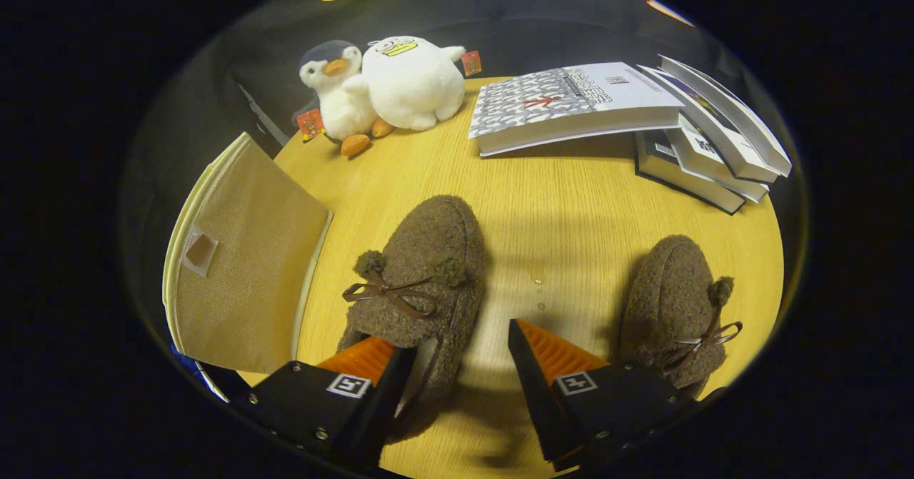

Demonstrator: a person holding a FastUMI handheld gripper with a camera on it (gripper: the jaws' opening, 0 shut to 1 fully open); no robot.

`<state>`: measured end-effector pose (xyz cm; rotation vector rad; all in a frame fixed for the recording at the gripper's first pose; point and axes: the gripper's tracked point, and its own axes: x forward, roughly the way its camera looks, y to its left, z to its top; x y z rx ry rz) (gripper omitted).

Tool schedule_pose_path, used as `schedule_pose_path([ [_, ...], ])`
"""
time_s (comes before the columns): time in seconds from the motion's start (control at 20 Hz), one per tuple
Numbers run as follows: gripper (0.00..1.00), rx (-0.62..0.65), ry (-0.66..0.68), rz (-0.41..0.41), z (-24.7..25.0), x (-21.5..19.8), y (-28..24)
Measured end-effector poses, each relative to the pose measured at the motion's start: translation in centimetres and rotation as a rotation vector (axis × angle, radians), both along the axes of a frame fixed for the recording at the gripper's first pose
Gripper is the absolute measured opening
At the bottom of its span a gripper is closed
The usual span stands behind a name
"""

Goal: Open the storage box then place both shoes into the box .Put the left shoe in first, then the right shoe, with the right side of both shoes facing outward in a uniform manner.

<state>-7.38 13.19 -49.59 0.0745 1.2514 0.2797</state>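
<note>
Pale wood worktop [571,236] carries everything. Beige fabric storage box [243,265], lid flap closed, sits at its edge, just beside the left shoe [418,279]: brown fleece w/ bow, heel end between the tongs [460,354], nearer one finger. Tongs spread wide apart, gripping nothing. Right shoe [675,308] lies apart, beside the other finger. Books [628,115] stacked beyond; two plush toys [385,86] near them.
</note>
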Motion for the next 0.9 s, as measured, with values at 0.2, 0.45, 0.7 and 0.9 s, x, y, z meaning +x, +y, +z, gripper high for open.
schedule_pose_path([
  [0.2,0.06,0.01,0.042,-0.02,0.0,-0.3,0.7],
  [0.45,0.0,0.066,0.075,-0.088,2.6,-0.6,0.8],
  [0.7,0.0,0.163,0.077,-0.111,8.4,0.2,2.1],
  [0.9,0.0,0.241,-0.02,-0.057,15.7,3.2,5.1],
])
